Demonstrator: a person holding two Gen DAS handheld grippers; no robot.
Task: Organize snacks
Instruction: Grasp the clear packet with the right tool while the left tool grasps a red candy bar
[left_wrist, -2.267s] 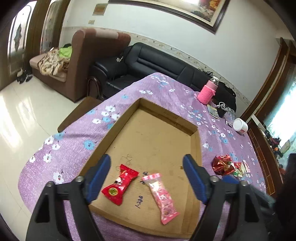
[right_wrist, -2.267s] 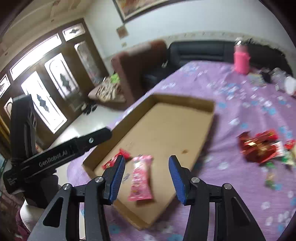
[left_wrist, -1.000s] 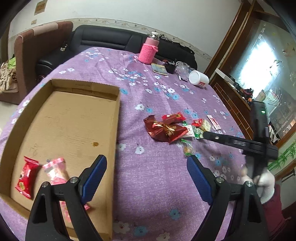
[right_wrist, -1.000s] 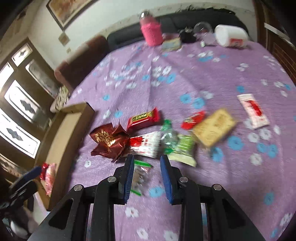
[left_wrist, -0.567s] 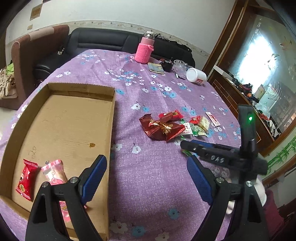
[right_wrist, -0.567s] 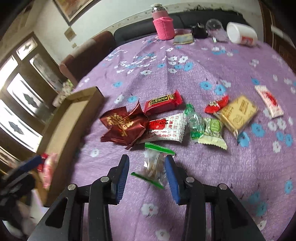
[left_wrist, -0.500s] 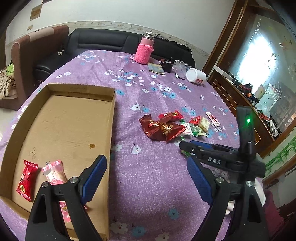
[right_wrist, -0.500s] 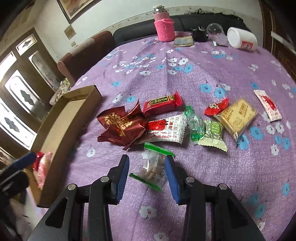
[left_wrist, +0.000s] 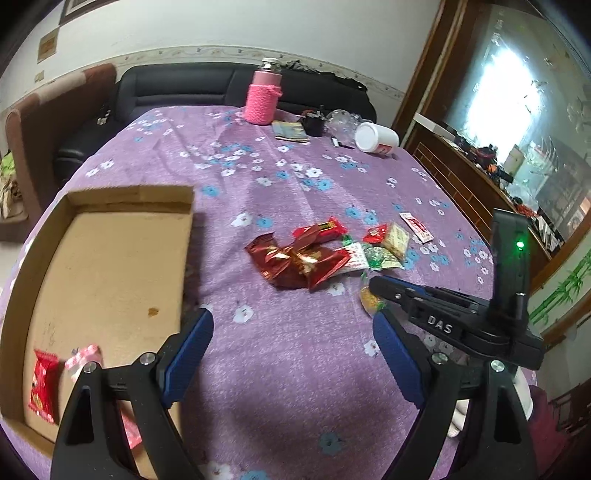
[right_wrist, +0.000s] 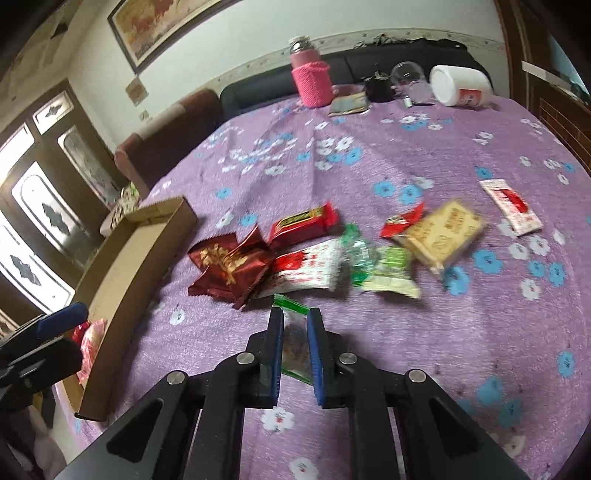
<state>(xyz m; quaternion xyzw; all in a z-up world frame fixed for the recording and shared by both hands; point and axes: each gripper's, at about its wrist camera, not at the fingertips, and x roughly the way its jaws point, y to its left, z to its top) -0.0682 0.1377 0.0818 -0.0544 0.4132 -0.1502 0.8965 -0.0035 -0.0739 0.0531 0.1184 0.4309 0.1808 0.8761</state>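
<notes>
Two snacks (left_wrist: 44, 384) already in cardboard tray (left_wrist: 110, 266); right gripper (right_wrist: 295, 325) apparently clamped on clear packet (right_wrist: 293, 350); left gripper (left_wrist: 291, 350) spread wide, empty; pile (right_wrist: 314, 254) remaining.

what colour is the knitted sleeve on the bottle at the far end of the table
Pink. The knitted sleeve on the bottle shows best in the right wrist view.

Blue pads (right_wrist: 277, 345) cover most of the clear snack packet (right_wrist: 291, 354); its contents blur, print unreadable on the far snacks.
</notes>
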